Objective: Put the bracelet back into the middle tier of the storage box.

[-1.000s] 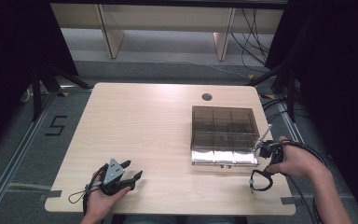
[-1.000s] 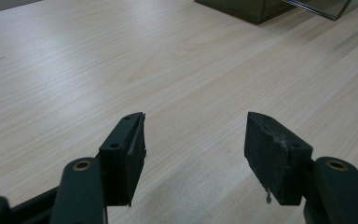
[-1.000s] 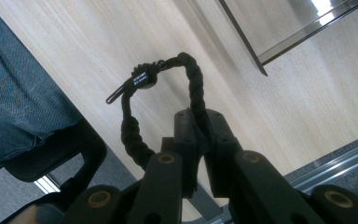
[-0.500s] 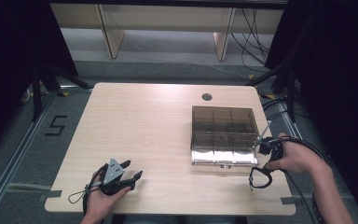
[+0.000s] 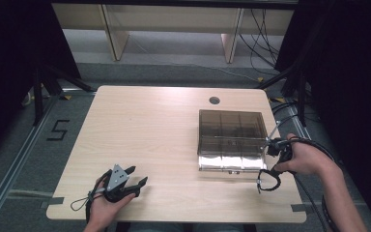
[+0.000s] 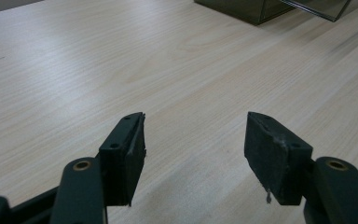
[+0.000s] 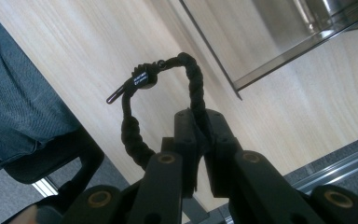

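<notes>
A black braided cord loop (image 5: 269, 181) hangs from my right gripper (image 5: 276, 167), just off the front right corner of a smoky transparent compartment box (image 5: 229, 137). In the right gripper view the jaws are shut on the cord (image 7: 192, 81). The loop and its small black tag rise beyond the right gripper (image 7: 200, 116), with the box's edge (image 7: 279, 46) behind them. My left gripper (image 5: 134, 180) rests on the table (image 5: 149, 130) near the front left, open and with nothing in it. In the left gripper view the left gripper (image 6: 193, 140) has bare wood between its pads.
The box's corner (image 6: 261, 9) shows far ahead in the left gripper view. A round cable hole (image 5: 214, 100) sits at the table's back. The table's right edge runs close to the right hand. A person's trouser leg (image 7: 18, 102) lies below the front edge.
The right hand with the cord has shifted slightly toward the box. The left hand has stayed where it was.
</notes>
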